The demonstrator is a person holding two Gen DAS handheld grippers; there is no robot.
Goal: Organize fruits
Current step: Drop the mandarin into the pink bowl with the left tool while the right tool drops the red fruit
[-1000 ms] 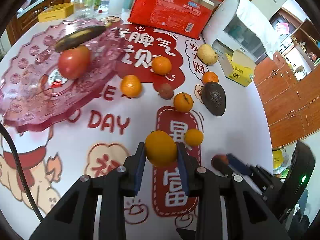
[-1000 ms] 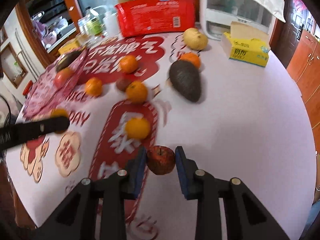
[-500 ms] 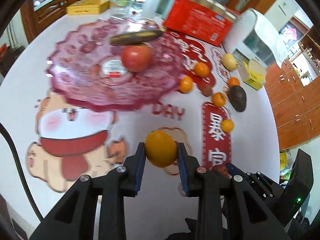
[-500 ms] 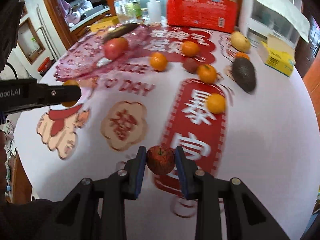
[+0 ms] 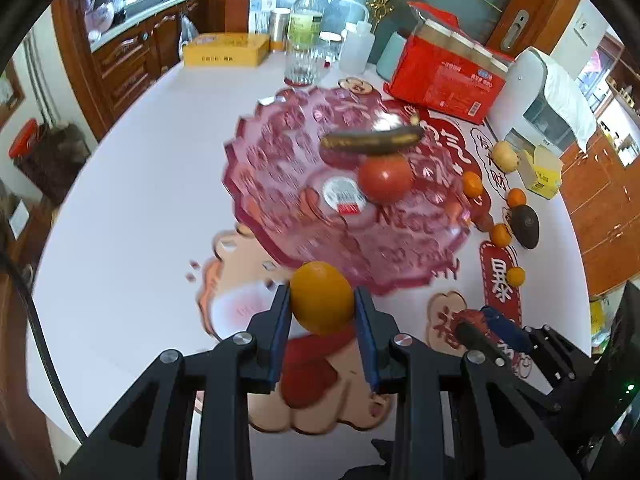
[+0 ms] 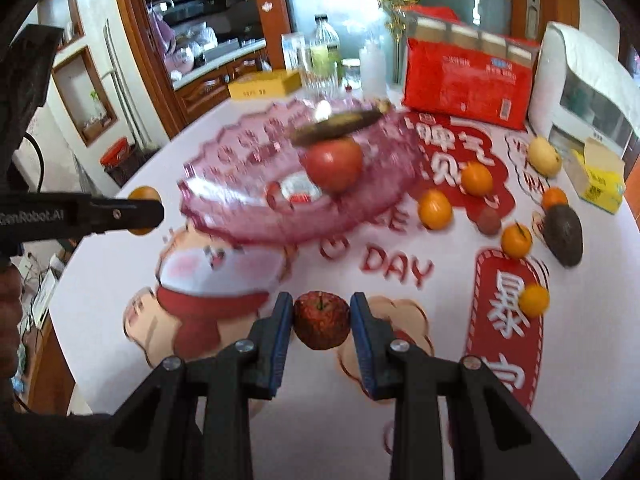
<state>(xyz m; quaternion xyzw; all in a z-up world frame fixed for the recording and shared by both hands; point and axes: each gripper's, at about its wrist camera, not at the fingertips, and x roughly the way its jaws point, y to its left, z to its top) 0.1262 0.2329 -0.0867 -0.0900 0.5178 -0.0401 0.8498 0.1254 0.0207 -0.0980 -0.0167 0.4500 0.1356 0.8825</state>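
Note:
My left gripper (image 5: 322,307) is shut on an orange (image 5: 322,298), held just short of the near rim of the pink glass fruit plate (image 5: 280,184). That plate carries a red apple (image 5: 385,178) and a dark banana (image 5: 374,141). In the right wrist view my right gripper (image 6: 321,320) is shut on a small dark red apple (image 6: 321,320) above the tablecloth, in front of the plate (image 6: 240,216). The left gripper (image 6: 144,210) with its orange shows at the left there. Several oranges (image 6: 435,209), an avocado (image 6: 563,234) and a yellow pear (image 6: 543,157) lie to the right.
A red carton (image 6: 468,84), bottles (image 5: 303,36), a yellow box (image 5: 224,54) and a white appliance (image 5: 540,92) line the far side of the table. A yellow tissue box (image 6: 598,178) sits at the right. Wooden cabinets stand beyond the table edge.
Both grippers have carried their fruit leftward across the table toward the pink plate; the plate now fills the middle of both views, and the loose fruit has slid to the right.

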